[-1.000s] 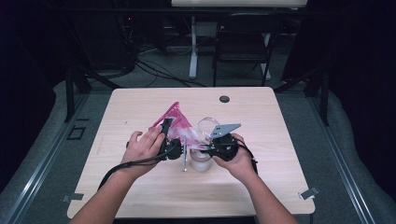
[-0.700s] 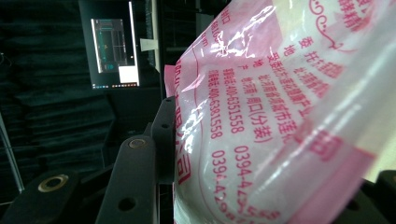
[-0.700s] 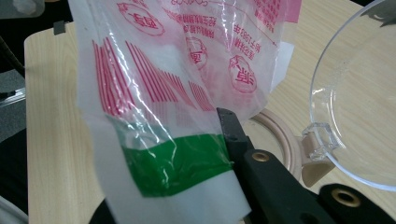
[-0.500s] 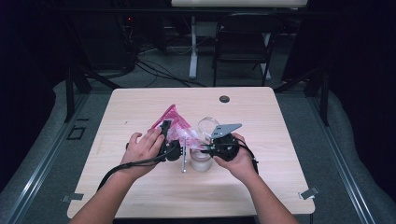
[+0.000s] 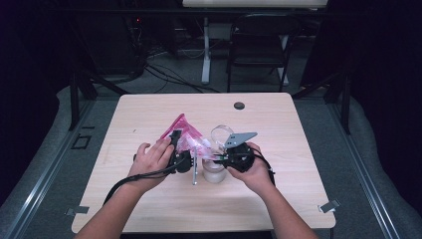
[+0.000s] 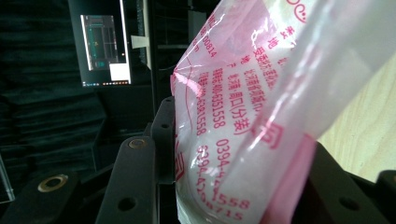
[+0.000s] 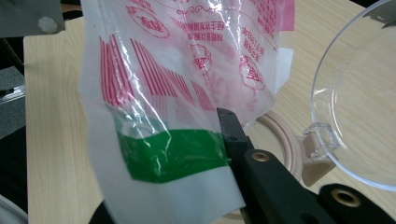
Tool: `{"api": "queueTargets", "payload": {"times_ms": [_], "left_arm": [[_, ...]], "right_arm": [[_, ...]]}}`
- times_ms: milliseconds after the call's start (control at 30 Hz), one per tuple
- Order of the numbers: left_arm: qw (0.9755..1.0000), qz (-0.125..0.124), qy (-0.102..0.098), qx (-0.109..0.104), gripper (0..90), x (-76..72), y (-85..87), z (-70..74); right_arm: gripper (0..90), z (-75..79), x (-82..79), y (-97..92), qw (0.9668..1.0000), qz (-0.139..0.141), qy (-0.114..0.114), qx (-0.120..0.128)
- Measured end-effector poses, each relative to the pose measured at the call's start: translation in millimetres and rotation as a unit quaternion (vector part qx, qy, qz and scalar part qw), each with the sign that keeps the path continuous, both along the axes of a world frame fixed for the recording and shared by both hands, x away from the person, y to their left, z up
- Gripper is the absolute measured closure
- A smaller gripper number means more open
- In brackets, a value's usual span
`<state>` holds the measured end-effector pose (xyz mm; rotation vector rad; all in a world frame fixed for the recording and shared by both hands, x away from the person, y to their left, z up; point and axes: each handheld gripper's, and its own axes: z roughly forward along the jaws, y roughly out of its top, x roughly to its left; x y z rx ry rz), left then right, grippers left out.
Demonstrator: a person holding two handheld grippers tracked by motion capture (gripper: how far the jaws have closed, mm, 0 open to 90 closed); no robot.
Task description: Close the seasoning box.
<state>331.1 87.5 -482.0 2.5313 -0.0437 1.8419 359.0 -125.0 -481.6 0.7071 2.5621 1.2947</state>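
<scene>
Where carpet darkens, pale table [image 5: 149, 209] stands

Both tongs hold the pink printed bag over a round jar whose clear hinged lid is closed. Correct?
Not quite: the clear hinged lid stands open, as the right gripper view shows. Both the left tongs and right tongs do hold the pink printed bag over the round jar.

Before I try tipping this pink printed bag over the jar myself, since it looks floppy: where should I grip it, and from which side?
Grip the pink printed bag at two ends, as now: the left gripper clamps the bulging lower body from the left, the right gripper pinches the flat green-banded edge from the right. The limp film sags, so two holds keep it spread beside the jar.
</scene>
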Motion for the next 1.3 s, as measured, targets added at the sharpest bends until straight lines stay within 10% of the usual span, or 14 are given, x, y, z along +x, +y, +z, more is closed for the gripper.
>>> {"api": "queueTargets", "payload": {"times_ms": [600, 1300], "left_arm": [[0.9999, 0.002, 0.011, -0.007, 61.0, 1.2, 0.4, -3.8], [0.9966, 0.022, 0.042, -0.067, 62.1, -2.0, 10.0, -21.0]], "right_arm": [[90.0, 1.1, 0.2, -1.4, 1.0000, -0.003, -0.002, 0.005], [90.0, 3.7, -3.2, 4.0, 0.9999, 0.003, -0.012, 0.001]]}}
